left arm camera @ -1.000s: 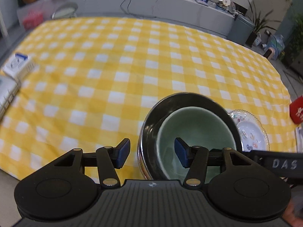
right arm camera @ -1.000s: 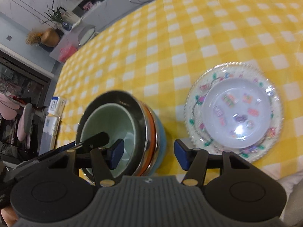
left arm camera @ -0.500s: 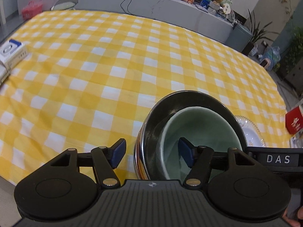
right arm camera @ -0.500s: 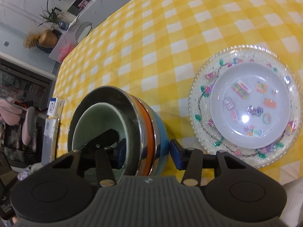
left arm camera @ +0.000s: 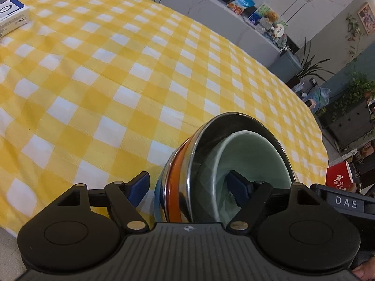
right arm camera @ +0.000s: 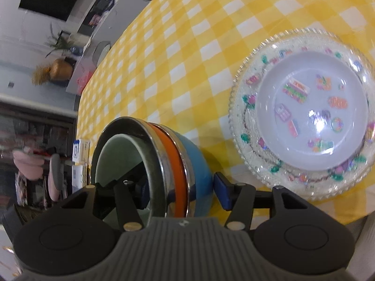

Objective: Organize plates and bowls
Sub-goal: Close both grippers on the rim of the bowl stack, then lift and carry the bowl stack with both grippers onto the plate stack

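Observation:
A nested stack of bowls [left arm camera: 182,187] is tipped on its side: a pale green bowl [left arm camera: 253,164] inside a steel bowl, then an orange bowl and a blue bowl [right arm camera: 199,164]. My left gripper [left arm camera: 187,186] straddles the stack's rim, one finger outside, one inside the green bowl, jaws wide. My right gripper [right arm camera: 180,187] straddles the same stack [right arm camera: 152,164] from the other side, one finger inside, one beside the blue bowl. A clear patterned plate [right arm camera: 304,117] lies flat to the right.
The table has a yellow checked cloth [left arm camera: 117,70]. A blue and white box [left arm camera: 11,16] lies at its far left edge. A red cup [left arm camera: 339,178] stands at the right. Counters, plants and shelves lie beyond the table.
The bowl stack has tilted up from lying flat to standing on its side. Both grippers have closed in around its rim, each with one finger inside.

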A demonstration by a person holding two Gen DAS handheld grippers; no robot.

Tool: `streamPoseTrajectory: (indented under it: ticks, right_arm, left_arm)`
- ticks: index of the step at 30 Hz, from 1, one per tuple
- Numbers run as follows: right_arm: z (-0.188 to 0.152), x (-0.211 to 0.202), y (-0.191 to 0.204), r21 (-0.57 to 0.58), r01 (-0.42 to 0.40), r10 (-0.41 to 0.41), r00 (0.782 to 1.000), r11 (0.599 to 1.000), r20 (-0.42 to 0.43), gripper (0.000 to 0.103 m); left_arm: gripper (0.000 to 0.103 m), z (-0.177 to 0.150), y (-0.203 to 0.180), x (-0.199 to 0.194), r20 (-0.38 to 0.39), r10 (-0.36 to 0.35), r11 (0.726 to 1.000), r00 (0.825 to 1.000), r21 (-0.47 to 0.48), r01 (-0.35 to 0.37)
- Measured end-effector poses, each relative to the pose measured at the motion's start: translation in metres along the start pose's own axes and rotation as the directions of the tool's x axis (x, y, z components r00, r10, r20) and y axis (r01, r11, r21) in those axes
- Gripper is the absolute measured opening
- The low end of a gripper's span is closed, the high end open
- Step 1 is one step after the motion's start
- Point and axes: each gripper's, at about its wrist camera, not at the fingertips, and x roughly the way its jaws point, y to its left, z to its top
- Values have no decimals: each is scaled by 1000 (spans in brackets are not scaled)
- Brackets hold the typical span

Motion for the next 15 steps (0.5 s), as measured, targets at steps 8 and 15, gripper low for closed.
streamPoseTrajectory:
  ticks: [8,15]
  right_arm:
    - [-6,12,-14,76,-57,60,998,995,-32,57]
    - [-14,12,-13,53,-70,70,998,996,3,58]
  left_arm:
    - [89,0,23,8,-14,-116,987,993,-117,114]
    - [88,1,23,9,-6,-117,986,993,-121,116]
